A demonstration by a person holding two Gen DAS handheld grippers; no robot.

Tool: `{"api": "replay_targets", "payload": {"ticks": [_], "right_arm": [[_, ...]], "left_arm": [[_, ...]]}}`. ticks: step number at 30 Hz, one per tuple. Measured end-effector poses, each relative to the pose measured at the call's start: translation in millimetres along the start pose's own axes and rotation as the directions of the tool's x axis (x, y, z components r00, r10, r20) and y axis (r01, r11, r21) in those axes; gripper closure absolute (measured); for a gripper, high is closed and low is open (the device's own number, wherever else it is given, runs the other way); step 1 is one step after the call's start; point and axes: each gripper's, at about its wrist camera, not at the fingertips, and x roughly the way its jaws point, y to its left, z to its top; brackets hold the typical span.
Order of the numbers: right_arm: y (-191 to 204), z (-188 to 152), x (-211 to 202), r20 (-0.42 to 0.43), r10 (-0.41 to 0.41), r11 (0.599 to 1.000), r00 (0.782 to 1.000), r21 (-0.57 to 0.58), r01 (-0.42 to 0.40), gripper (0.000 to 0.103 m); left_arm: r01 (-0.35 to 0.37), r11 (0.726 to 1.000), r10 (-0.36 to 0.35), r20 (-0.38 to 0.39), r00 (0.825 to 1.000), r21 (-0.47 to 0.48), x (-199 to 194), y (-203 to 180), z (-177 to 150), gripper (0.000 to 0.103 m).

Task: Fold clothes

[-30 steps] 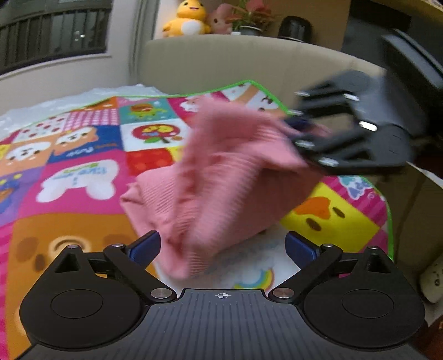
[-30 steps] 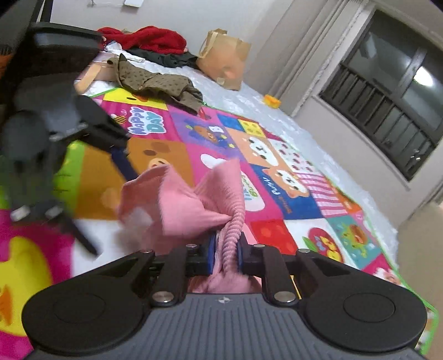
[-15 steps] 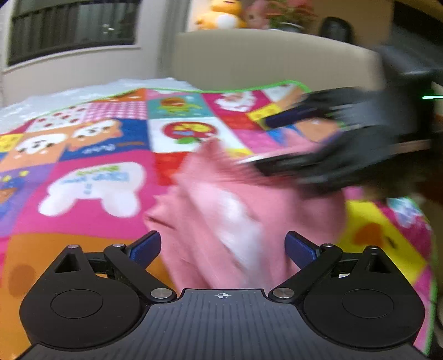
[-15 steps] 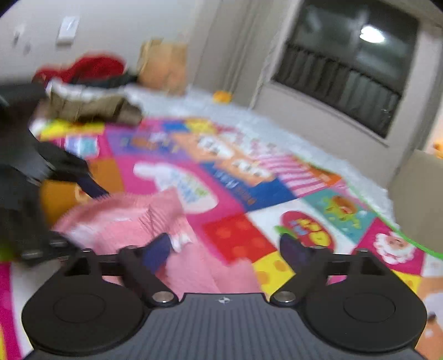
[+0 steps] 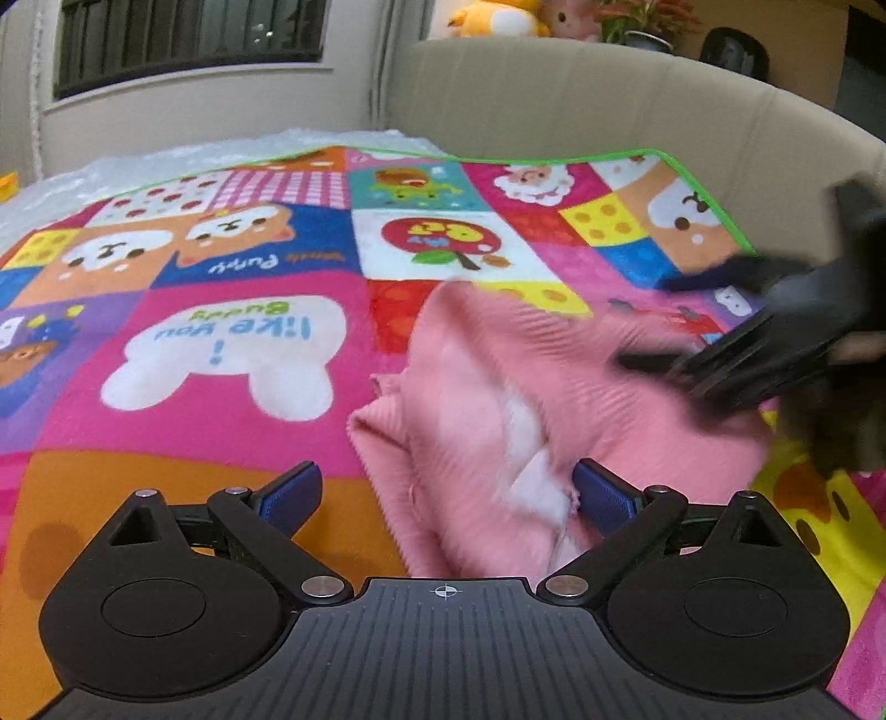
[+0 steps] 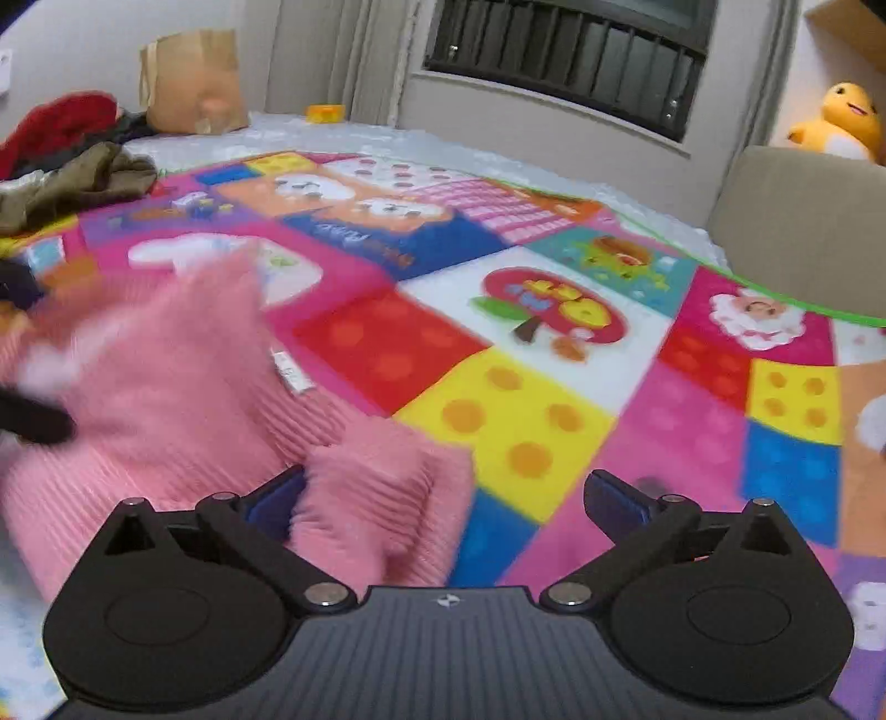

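A pink ribbed garment (image 5: 487, 387) (image 6: 166, 399) lies crumpled on the patchwork blanket (image 5: 221, 354), with a white label showing. My left gripper (image 5: 443, 487) is open, and the garment's near edge lies between its fingers without being pinched. My right gripper (image 6: 446, 490) has its jaws opening wide. A loose pink fold sits by its left finger, not pressed by the pads. In the left wrist view the right gripper (image 5: 653, 324) is a dark blur over the garment's right side.
The blanket (image 6: 554, 310) covers a bed with a beige padded headboard (image 5: 554, 99) behind it. Plush toys (image 5: 493, 19) sit on top of the headboard. At the far left lie an olive garment (image 6: 72, 177), a red one (image 6: 55, 116) and a paper bag (image 6: 191, 77).
My right gripper has let go of the pink garment and opened wide. The garment has dropped from mid-air onto the blanket. Both grippers have come lower.
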Motion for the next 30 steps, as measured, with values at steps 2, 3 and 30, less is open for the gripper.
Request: {"api": "replay_targets", "payload": {"ticks": [2,3,30], "right_arm": [[1.6,-1.7,3.0,0.008,-0.005,1.000,1.000,0.026,0.005,0.000],[1.3,-2.3,1.7,0.008,-0.009,1.000,1.000,0.028,0.009,0.000],[-23.1,-58.2,-49.9,0.087,0.503,0.573,0.860,0.712,-0.407,0.066]], "left_arm": [[-0.003,1.000,0.003,0.029,1.000,0.013,-13.0,-2.0,3.3,0.004],[0.012,1.000,-0.013,0.047,0.999,0.016,-17.5,-4.3,6.7,0.004],[0.050,0.998,-0.049,-0.020,0.999,0.027,33.7,1.7,23.9,0.008]]}}
